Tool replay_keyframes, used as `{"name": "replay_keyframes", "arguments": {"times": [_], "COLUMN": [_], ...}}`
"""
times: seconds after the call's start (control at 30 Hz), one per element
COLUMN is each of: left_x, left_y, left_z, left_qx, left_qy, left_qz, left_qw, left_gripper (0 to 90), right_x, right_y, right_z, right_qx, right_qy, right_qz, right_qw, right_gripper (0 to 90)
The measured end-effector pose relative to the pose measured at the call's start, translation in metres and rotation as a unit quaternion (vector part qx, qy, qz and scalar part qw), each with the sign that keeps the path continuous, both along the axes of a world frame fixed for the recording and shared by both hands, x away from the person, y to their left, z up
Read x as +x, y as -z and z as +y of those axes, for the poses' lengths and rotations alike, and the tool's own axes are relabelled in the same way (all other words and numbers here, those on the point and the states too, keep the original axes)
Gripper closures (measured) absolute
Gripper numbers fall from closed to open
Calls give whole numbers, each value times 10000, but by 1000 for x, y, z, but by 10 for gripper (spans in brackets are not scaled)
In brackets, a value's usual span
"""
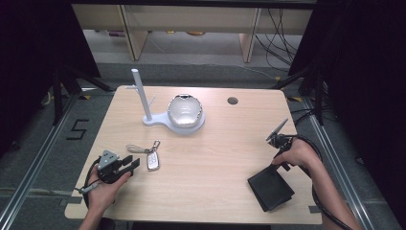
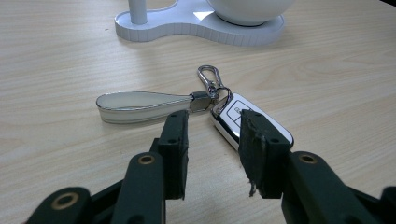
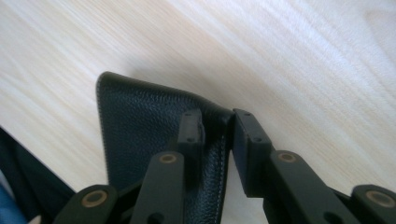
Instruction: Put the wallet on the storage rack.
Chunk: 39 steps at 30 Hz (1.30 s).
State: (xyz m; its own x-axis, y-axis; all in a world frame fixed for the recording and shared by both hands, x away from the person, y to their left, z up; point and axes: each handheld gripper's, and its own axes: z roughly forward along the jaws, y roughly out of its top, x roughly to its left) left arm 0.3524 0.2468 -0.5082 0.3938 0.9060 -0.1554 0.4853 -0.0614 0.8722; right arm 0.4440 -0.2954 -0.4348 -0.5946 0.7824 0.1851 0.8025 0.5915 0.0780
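Near the worktop's right front corner, the right tool [image 3: 218, 125] pinches only the wallet's [image 1: 271, 189] edge; it may slip free. Left tool [image 2: 212, 135] gapes by the key fob [image 2: 250, 122], empty.

1. Table [image 1: 215, 158]: pale wood grain.
2. Wallet [image 1: 270, 190]: black pebbled leather with light stitching.
3. Key fob [image 2: 250, 122]: white with a silver rim; its strap [image 2: 140, 106] is cream.
4. Stand [image 1: 158, 120]: white, holding a shiny silver dome [image 1: 185, 110].
5. Gripper jaws: black.
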Motion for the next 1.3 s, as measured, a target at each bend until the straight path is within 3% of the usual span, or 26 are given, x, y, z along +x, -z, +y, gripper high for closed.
{"name": "replay_keyframes", "arguments": {"times": [0.1,0.17,0.23,0.27,0.3,0.4,0.43,0.47,0.53,0.57,0.6,0.67,0.7,0.73,0.77,0.8,0.93,0.97,1.0,1.03,1.1,1.13,1.17,1.2,1.23,1.3], "left_x": [0,0,0,0,0,0,0,0,0,0,0,-1,-1,-1,-1,-1,-1,-1,-1,-1,-1,-1,-1,-1,-1,-1], "left_y": [0,0,0,0,0,0,0,0,0,0,0,0,0,0,-1,0,-1,-1,-1,-1,-1,-1,-1,0,0,0], "left_z": [0,0,1,1,1,0,0,1,1,2,2,2,2,2,2,2,2,2,2,2,2,3,3,3,3,3], "left_qx": [-1,-4,-12,-12,-13,-21,-24,-25,-9,-10,-17,-28,-25,-25,-25,-30,-24,-20,-25,-27,-31,-32,-27,-35,-35,-30], "left_qy": [4,6,21,21,21,21,21,22,28,14,12,-2,-10,-10,-11,-11,-14,-11,-15,-17,-18,-17,-24,-28,-28,-29], "left_qz": [-7,-6,-31,-31,-31,-36,-37,-38,-30,-37,-40,-37,-40,-40,-44,-56,-62,-66,-73,-78,-87,-98,-85,-90,-90,-87], "left_qw": [10000,10000,10000,10000,10000,10000,10000,10000,10000,10000,10000,10000,10000,10000,10000,10000,10000,10000,10000,10000,10000,9999,10000,9999,9999,10000], "left_gripper": [617,615,613,612,612,611,611,611,610,609,609,608,608,608,608,608,608,608,607,607,606,606,606,605,604,604], "right_x": [-4,-5,-8,-8,-11,-12,-13,-13,-12,-13,-12,-13,-13,-13,-16,-16,-16,-16,-20,-20,-17,-19,-18,-18,-18,-17], "right_y": [-11,-15,-24,-24,-32,-35,-40,-41,-43,-45,-45,-47,-48,-48,-51,-52,-53,-53,-55,-55,-52,-52,-50,-50,-50,-47], "right_z": [0,1,0,0,1,0,0,0,0,1,0,1,3,3,4,5,5,5,10,10,10,12,13,14,14,17], "right_qx": [84,114,337,337,435,528,643,647,807,793,851,905,970,970,1161,1183,1515,1515,1651,1716,1850,1871,1968,1995,1995,2035], "right_qy": [10,75,143,143,332,228,306,320,260,406,336,441,461,461,569,577,414,414,696,720,618,641,632,628,628,536], "right_qz": [-206,-195,-499,-499,-664,-828,-963,-906,-1123,-1053,-1203,-1244,-1394,-1394,-1535,-1566,-2311,-2311,-2418,-2498,-2822,-2778,-2915,-2778,-2778,-2888], "right_qw": [9998,9997,9981,9981,9963,9949,9928,9933,9901,9904,9885,9871,9844,9844,9797,9789,9602,9602,9536,9502,9393,9401,9340,9376,9376,9340], "right_gripper": [774,776,786,786,791,795,798,798,801,803,804,806,807,807,809,810,813,813,815,815,815,815,815,816,816,816]}}
